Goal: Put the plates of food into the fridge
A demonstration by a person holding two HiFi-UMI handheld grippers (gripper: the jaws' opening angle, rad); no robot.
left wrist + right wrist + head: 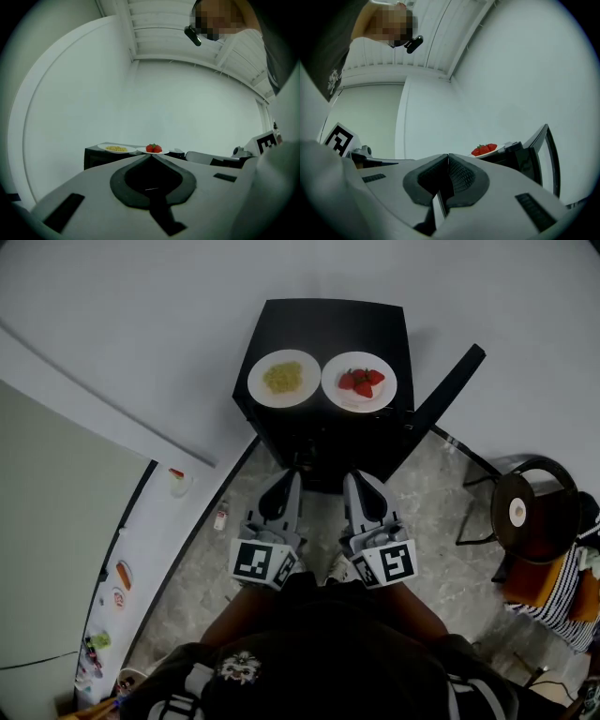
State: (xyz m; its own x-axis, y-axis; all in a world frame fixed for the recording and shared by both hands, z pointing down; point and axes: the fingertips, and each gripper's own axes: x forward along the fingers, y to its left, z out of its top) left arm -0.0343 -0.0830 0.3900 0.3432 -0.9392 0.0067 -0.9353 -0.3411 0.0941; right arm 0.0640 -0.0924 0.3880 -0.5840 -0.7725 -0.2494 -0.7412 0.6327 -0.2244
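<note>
Two white plates sit side by side on a black table (375,324). The left plate (283,378) carries yellow food, the right plate (359,382) carries red strawberries. Both show small in the left gripper view as the yellow plate (116,149) and the strawberry plate (153,149); the right gripper view shows only the strawberry plate (484,150). My left gripper (283,486) and right gripper (361,486) hang side by side just short of the table's near edge, both shut and empty. The fridge (56,549) stands at the left with its door closed.
A black chair back (450,390) leans beside the table on the right. A round dark stool (530,512) and striped cloth (562,601) stand at the far right. Magnets dot the fridge's white side (141,559). The floor is speckled grey.
</note>
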